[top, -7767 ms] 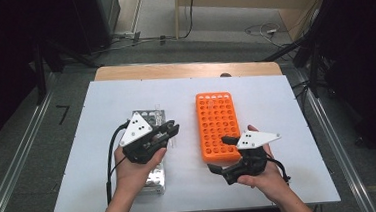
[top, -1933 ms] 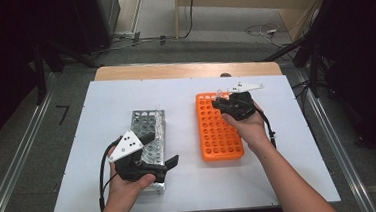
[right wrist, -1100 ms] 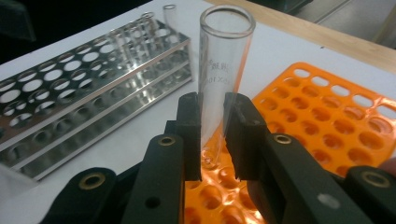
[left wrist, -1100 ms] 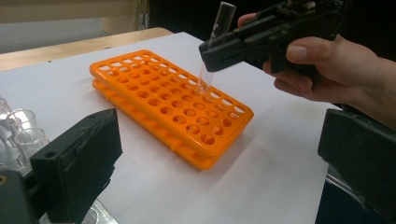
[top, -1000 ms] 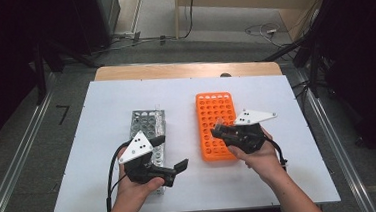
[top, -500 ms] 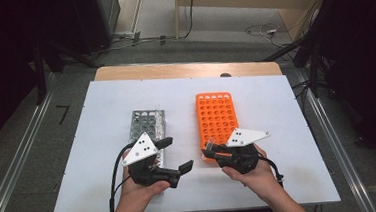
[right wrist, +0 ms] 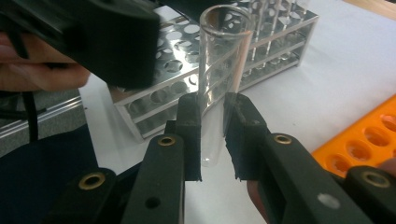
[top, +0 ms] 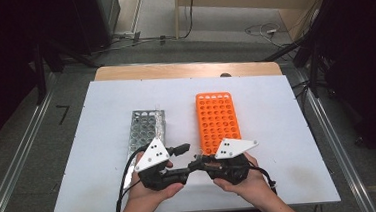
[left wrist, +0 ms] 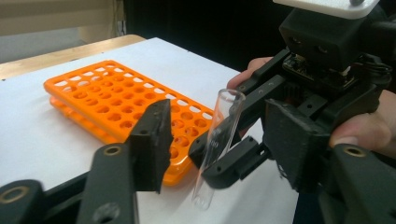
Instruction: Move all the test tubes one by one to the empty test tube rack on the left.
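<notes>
Clear glass is what the work turns on: a test tube (right wrist: 219, 70) clamped upright between the two black pads of the right gripper (right wrist: 212, 135).

In the high view, low in the middle of the frame, the two hands meet tip to tip over the white table (top: 277, 115). The left gripper (top: 180, 162) sits at lower left of centre, the right gripper (top: 202, 162) just beside it at lower right of centre, each under its pale three-cornered plate. The tube itself is too small to make out there. Above them lie a metal rack (top: 146, 131) on the left and an orange rack (top: 218, 120) on the right, side by side but apart.

In the left gripper view, the tube (left wrist: 217, 140) stands slightly tilted at centre, open mouth up, gripped low down by the other gripper (left wrist: 233, 154) coming in from the right. The left gripper's own jaws flank it: one pad (left wrist: 152, 140) at left, the other (left wrist: 292, 144) at right, both clear of the glass. These jaws have just been closing, with the tube between them but not yet pressed. The orange rack (left wrist: 107, 105) lies behind at upper left.

In the right gripper view, the tube rises from the lower centre to the top edge, pinched at its lower half. The metal rack (right wrist: 205, 60), with other tubes in it, fills the background behind it; a corner of the orange rack (right wrist: 369, 140) shows at right.
</notes>
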### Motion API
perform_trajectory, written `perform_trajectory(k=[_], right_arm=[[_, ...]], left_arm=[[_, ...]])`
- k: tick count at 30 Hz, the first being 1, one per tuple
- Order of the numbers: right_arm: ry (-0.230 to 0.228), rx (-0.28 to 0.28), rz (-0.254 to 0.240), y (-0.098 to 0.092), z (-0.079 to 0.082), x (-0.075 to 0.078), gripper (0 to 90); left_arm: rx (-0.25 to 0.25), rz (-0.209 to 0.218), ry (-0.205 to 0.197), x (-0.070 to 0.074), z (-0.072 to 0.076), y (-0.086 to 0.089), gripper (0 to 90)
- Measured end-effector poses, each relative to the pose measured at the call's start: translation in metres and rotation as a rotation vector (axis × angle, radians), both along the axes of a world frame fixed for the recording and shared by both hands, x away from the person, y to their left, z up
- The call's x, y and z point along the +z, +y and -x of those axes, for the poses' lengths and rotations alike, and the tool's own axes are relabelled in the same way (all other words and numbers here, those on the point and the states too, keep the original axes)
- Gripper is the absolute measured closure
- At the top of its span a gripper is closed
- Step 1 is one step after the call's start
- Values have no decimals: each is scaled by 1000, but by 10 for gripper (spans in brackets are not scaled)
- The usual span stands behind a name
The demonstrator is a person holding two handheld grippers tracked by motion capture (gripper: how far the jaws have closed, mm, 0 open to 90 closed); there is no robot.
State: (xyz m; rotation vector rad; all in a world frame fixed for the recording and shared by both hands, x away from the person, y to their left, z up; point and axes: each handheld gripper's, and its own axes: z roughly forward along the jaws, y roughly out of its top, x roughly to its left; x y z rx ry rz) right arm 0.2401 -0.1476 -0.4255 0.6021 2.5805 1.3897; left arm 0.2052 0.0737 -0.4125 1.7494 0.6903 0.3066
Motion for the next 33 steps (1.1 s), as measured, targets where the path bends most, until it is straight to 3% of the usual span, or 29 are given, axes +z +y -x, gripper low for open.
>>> perform_trajectory(k=[15, 24, 33], right_arm=[[8, 32, -7, 9, 8, 3, 741], [15, 31, -17, 8, 7, 3, 740], [9, 37, -32, 6, 5, 3, 717]], left_arm=[[-6, -18, -9, -2, 3, -8, 697], [8, -38, -47, -2, 5, -9, 751], [21, -28, -53, -1, 4, -5, 759]])
